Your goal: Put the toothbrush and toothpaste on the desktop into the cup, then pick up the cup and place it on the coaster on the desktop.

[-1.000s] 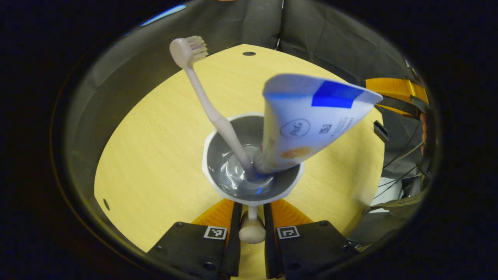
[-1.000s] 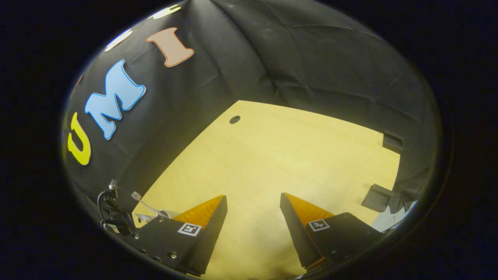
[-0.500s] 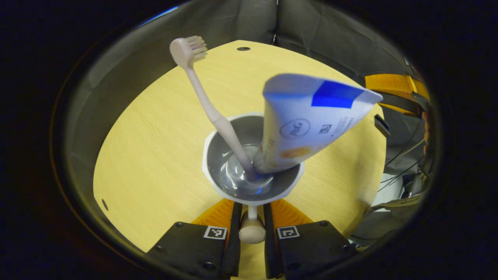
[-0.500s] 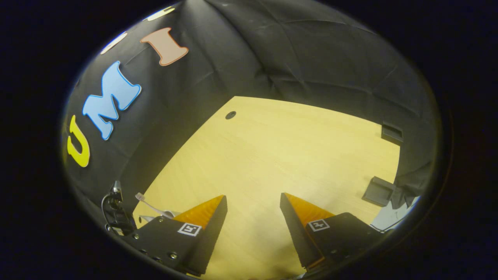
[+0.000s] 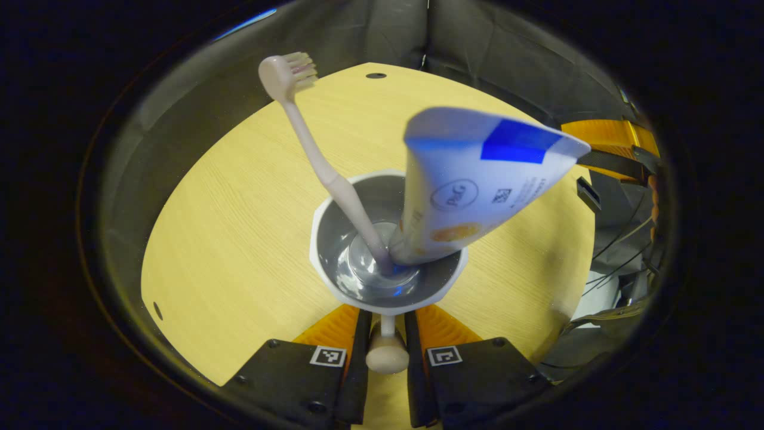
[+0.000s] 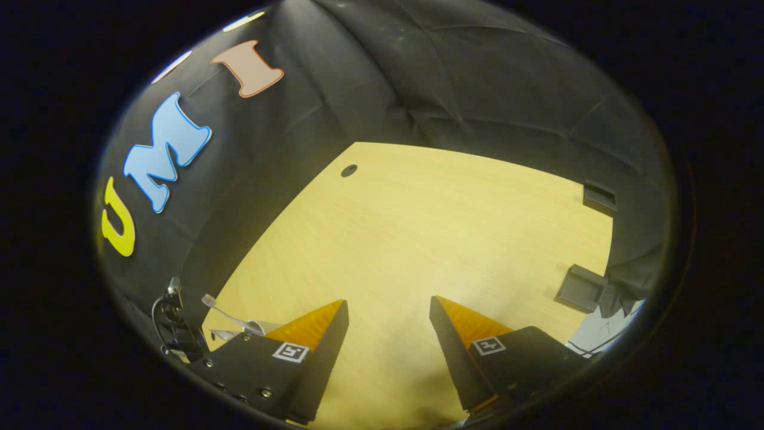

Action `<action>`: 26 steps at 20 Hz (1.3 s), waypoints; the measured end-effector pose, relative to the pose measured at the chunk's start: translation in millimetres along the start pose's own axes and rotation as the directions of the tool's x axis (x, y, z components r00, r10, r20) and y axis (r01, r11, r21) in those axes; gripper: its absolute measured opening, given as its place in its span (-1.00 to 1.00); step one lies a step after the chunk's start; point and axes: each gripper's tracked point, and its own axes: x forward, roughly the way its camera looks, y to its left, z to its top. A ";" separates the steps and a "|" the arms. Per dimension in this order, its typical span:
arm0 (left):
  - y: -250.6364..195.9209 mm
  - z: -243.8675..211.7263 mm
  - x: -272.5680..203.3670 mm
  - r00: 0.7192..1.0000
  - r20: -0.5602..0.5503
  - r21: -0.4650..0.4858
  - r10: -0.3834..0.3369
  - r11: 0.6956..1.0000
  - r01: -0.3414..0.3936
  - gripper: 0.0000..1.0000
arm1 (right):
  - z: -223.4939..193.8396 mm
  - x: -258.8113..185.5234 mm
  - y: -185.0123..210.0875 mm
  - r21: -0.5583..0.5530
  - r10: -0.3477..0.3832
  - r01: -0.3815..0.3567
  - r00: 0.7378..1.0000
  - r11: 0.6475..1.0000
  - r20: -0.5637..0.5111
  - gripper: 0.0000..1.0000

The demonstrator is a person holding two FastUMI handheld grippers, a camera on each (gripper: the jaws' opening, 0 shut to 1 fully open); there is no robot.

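The left gripper point(image 5: 387, 331) is pinching the cup point(image 5: 387, 242) by its handle point(image 5: 387, 353) at 6 o'clock, keeping toothbrush point(image 5: 316, 155) and toothpaste point(image 5: 471, 179) upright; the right gripper point(image 6: 388, 328) is waiting spread.

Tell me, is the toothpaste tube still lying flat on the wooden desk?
No, the white-and-blue toothpaste tube stands in the white cup, beside the pale toothbrush.

A pale pinkish-beige toothbrush point(image 5: 310, 143) and a white toothpaste tube point(image 5: 471, 185) marked with a blue patch and an orange spot are seen in a white-rimmed, grey-lined cup point(image 5: 334, 239). A light yellow wood grain is shown by the table point(image 6: 430, 227).
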 end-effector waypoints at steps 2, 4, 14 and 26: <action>-0.2 -4.6 -0.4 1.000 -0.018 -0.015 0.010 1.000 -0.010 -0.13 | -3.0 1.5 -1.2 -0.005 0.005 -0.005 1.000 1.000 -0.007 0.68; 0.4 -8.2 -1.3 1.000 -0.016 -0.021 0.014 1.000 -0.015 -0.24 | -5.5 2.5 -1.8 -0.011 0.011 -0.011 1.000 1.000 -0.015 0.68; -1.3 -4.0 -22.2 0.989 0.128 -0.102 0.068 0.993 -0.056 -0.13 | 10.8 -13.2 61.1 -0.181 0.110 -0.107 0.994 0.978 0.007 0.67; 24.0 43.6 -285.0 0.605 0.618 -0.399 0.502 0.864 -0.308 -0.13 | -10.7 -118.8 204.6 -0.574 0.430 -0.323 0.901 0.752 0.056 0.68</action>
